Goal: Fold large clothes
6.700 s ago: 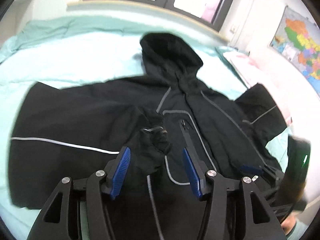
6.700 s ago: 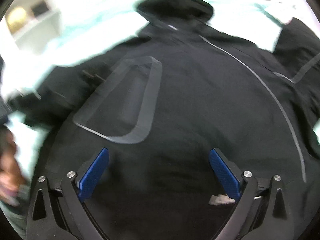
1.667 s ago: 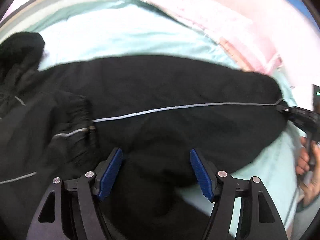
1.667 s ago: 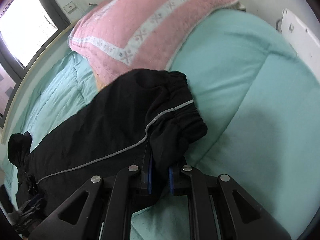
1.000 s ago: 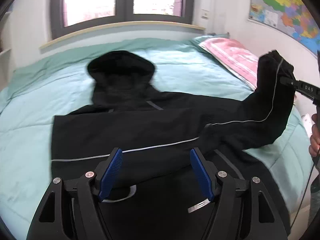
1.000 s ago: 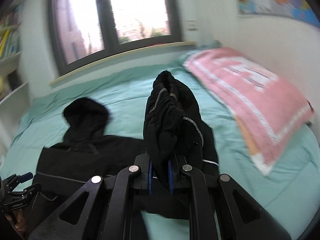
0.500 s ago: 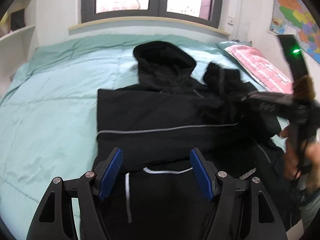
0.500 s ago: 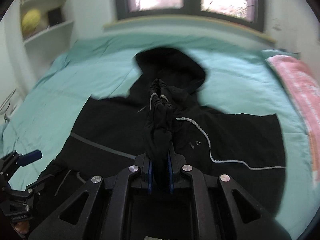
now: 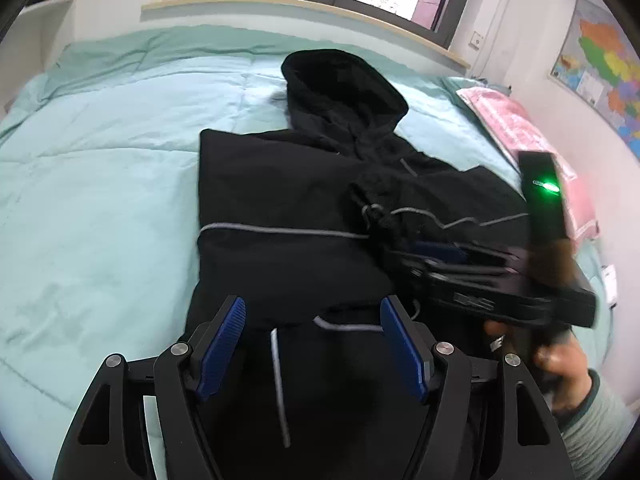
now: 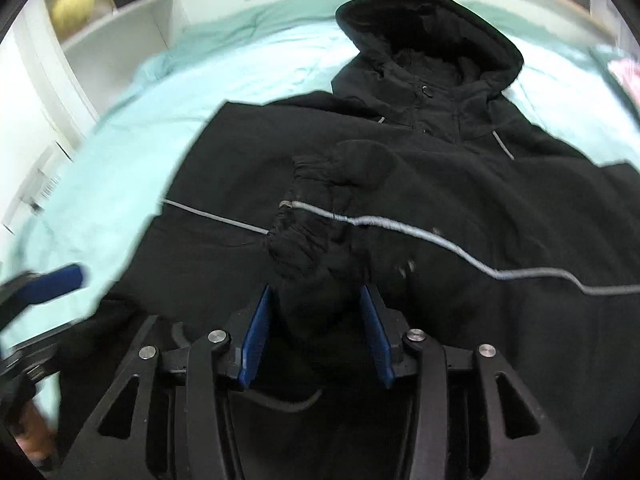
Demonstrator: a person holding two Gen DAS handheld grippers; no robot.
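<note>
**Sleeve laid across the jacket, grip being let go**

Right wrist view: the right gripper [image 10: 316,328] is seen with its jaws opening, and the gathered cuff [image 10: 316,216] of the jacket sleeve lies between and just ahead of the blue pads, which no longer appear to be pressed on it. A second ago the cuff was clamped tight and carried through the air; now it has been brought down onto the chest of the black hooded jacket [image 9: 288,200], which is spread on the green bed cover [image 9: 100,160]. The grey piping on the sleeve runs away from the jaws toward the right shoulder, and the hood [image 10: 428,40] lies beyond the jaws, flat on the bed.

From the left wrist view, the left gripper [image 9: 312,344] is held over the lower part of the jacket, jaws wide apart and empty, as they were a second earlier. The other sleeve is already seen folded across the body ahead of these jaws.

With both sleeves judged to be folded in, the jacket is reduced to a narrower block; a fold of the body, hem toward hood, probably remains.
</note>
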